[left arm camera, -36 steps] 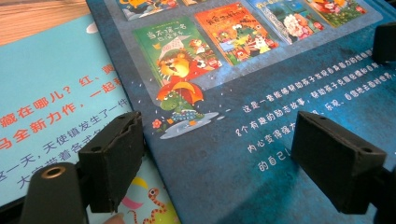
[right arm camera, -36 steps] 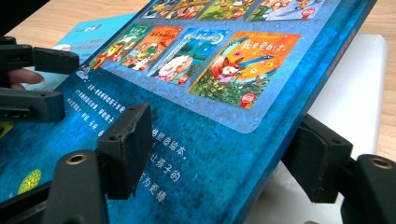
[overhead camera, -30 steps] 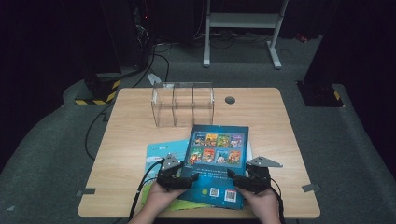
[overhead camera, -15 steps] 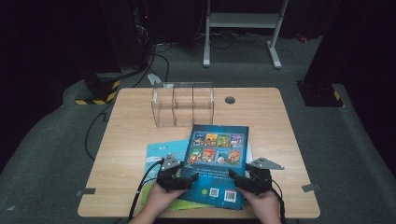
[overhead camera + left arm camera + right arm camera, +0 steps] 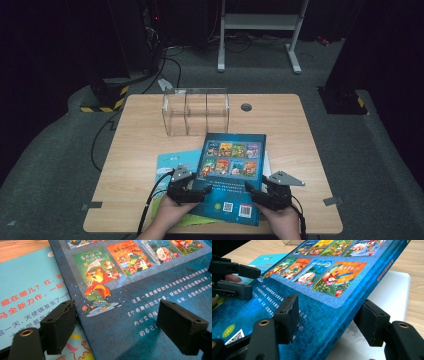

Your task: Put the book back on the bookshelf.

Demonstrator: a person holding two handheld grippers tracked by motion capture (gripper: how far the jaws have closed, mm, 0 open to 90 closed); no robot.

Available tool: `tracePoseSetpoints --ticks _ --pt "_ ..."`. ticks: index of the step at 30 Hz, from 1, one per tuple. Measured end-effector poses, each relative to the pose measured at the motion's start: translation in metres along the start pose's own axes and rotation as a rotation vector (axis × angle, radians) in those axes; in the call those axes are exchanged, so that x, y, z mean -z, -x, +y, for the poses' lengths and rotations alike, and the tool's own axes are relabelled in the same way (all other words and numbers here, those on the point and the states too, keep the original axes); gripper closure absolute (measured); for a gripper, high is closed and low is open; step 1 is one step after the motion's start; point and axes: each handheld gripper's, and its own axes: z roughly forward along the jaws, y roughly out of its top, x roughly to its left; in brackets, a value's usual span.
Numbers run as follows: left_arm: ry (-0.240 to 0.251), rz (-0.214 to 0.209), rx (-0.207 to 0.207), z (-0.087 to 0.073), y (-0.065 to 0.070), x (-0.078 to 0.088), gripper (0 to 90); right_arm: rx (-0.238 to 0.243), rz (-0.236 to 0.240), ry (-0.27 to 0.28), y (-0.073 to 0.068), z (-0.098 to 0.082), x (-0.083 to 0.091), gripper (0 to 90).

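Observation:
A dark blue picture book (image 5: 230, 170) lies at the table's near edge on a light-blue book (image 5: 172, 165) and a white one (image 5: 392, 290). Its right side is tipped up off the white book. My left gripper (image 5: 197, 192) is open at the book's left edge. In the left gripper view its jaws (image 5: 115, 325) straddle that edge, one over the light-blue book (image 5: 30, 290), one over the dark cover (image 5: 150, 285). My right gripper (image 5: 329, 317) has the book's right edge between its jaws, one above the cover and one under it. These jaws have just been closing, and I see no firm press.
A clear plastic divided box (image 5: 196, 112) stands behind the books at mid-table. A round cable hole (image 5: 246, 107) is to its right. The wooden table (image 5: 145, 150) has bare room left and right. Dark floor, cables and a metal stand lie beyond.

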Motion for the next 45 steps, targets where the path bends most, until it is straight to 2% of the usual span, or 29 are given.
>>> tracePoseSetpoints --ticks 5,18,26,33,39,45 --pt "-0.001 -0.003 0.005 0.000 -0.001 0.000 15.2 -0.003 -0.002 0.009 -0.001 -0.002 0.002 38.5" --pt "-0.003 -0.033 0.044 0.004 -0.009 -0.002 9.1 0.049 -0.004 0.041 -0.009 0.000 0.004 38.5" --pt "-0.002 -0.085 0.093 0.008 -0.016 -0.004 6.0 0.092 -0.014 0.071 -0.016 0.003 0.009 38.7" --pt "-0.012 -0.097 0.081 0.010 -0.017 -0.005 5.3 0.099 -0.016 0.077 -0.018 0.004 0.010 38.7" --pt "-0.010 -0.143 0.100 0.011 -0.023 -0.005 4.1 0.126 -0.020 0.092 -0.020 0.006 0.012 38.8" --pt "-0.006 -0.145 0.116 0.011 -0.023 -0.005 2.9 0.137 -0.023 0.101 -0.022 0.007 0.013 38.8"
